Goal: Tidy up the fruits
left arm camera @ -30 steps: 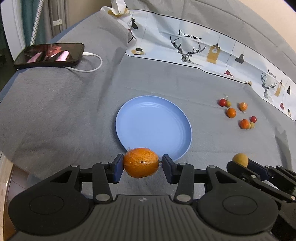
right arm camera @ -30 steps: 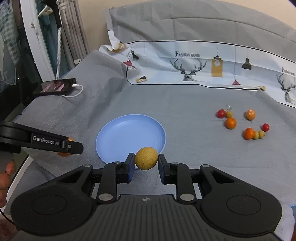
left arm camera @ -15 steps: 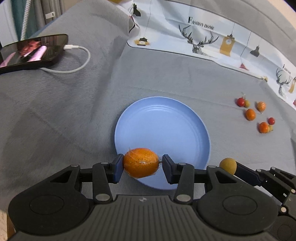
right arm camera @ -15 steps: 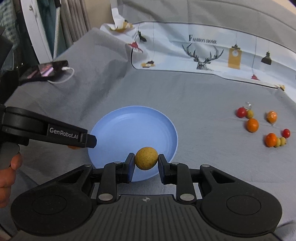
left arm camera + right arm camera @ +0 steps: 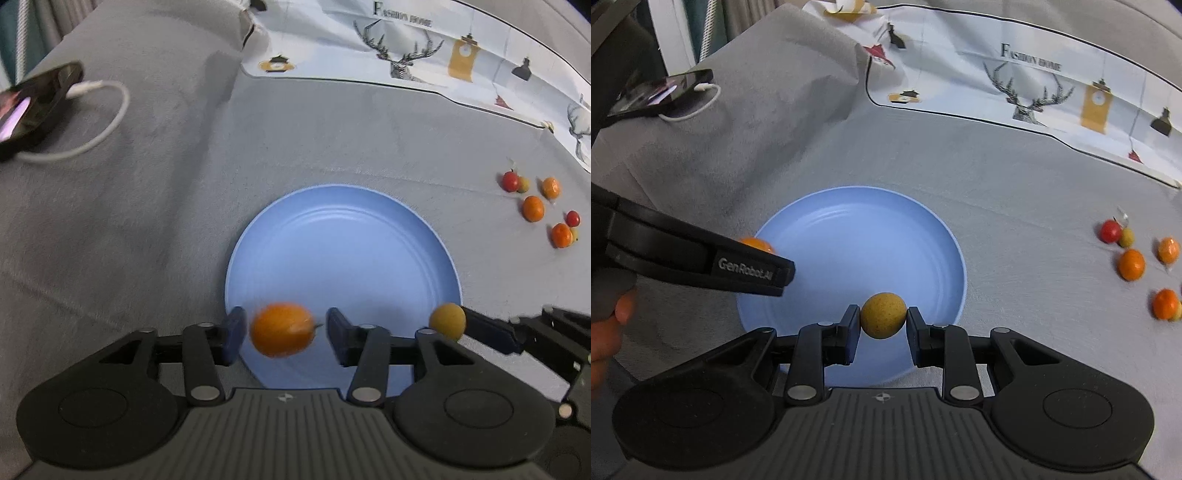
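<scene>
With the left gripper (image 5: 282, 334) opening and its mandarin (image 5: 282, 329) freed between the pads above the blue plate's (image 5: 343, 236) near rim, a roll-off is risked, while a yellow-brown fruit (image 5: 883, 315) is kept clenched by the right gripper (image 5: 881, 325).

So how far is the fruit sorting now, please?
Nothing rests on the blue plate yet. In hand: the left tongs are opening, with the orange fruit loose between them above the plate's near edge; the right tongs grip a yellow fruit over the plate. Left: the small fruits on the cloth.
</scene>
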A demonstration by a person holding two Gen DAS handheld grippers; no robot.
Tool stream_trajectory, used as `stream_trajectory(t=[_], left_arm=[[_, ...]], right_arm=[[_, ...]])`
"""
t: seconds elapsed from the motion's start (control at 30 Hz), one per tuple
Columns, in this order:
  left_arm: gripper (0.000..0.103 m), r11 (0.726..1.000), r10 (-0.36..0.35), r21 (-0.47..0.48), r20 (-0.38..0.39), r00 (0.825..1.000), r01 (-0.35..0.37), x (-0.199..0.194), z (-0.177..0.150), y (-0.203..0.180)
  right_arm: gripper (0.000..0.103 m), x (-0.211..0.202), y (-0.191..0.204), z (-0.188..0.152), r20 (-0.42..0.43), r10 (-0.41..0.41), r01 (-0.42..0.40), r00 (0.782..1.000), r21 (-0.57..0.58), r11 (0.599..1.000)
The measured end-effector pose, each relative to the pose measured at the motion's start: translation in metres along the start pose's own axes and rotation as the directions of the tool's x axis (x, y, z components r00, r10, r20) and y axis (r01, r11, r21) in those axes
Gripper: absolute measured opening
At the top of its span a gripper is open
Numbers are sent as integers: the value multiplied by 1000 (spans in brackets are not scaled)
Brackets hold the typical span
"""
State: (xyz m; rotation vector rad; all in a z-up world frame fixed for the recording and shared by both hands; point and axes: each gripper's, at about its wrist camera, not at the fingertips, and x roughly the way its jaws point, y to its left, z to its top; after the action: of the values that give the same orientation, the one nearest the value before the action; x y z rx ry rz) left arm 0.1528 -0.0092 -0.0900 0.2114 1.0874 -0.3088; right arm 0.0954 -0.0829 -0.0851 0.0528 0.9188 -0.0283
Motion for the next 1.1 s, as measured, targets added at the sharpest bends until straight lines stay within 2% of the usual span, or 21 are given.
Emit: stream_trajectory(t=[0.03,0.07,0.1,0.13,0.2,0.3,0.37,0.47,0.57,0.8,1.1], left_arm=[[84,1000,3,4,12,1000,-3,-1,0,0],[98,1000,6,6,30,1000,-6,-4,1,0],[103,1000,5,5,55,998,-5,-9,1,0],[103,1000,3,3,77,997,-3,-14,1,0],[103,1000,-5,16,90,996,3,-24,0,-1],[103,1000,-6,7,87,996,5,-40,-9,0],[103,1000,-15,2,84,996,15,-53,-19,2],[103,1000,-17,-3,92,996,17,-76,-38,4],[103,1000,-5,3,109,994,4,-99,-60,5],[103,999,-4,-37,152,988,10,-138,-90,4],[103,999,12,-50,173,985,-3,-168,-114,-3]], right_arm=[[29,2,-1,3,2,2,-2,1000,-8,1000],[29,3,-1,5,4,5,-5,1000,-13,1000],[35,3,-2,8,7,5,-5,1000,-15,1000],[41,1,-2,9,13,2,-1,1000,-13,1000],[67,-9,-4,10,30,-11,11,999,-6,1000],[82,-30,-9,4,27,-9,8,1000,13,1000],[87,-45,-10,-5,16,-5,4,1000,33,999],[91,-71,-7,-23,-3,7,-7,1000,46,999],[96,-98,1,-37,16,3,-4,1000,46,999],[100,-151,11,-52,152,-36,32,988,30,999],[102,-194,16,-73,243,-70,65,967,30,997]])
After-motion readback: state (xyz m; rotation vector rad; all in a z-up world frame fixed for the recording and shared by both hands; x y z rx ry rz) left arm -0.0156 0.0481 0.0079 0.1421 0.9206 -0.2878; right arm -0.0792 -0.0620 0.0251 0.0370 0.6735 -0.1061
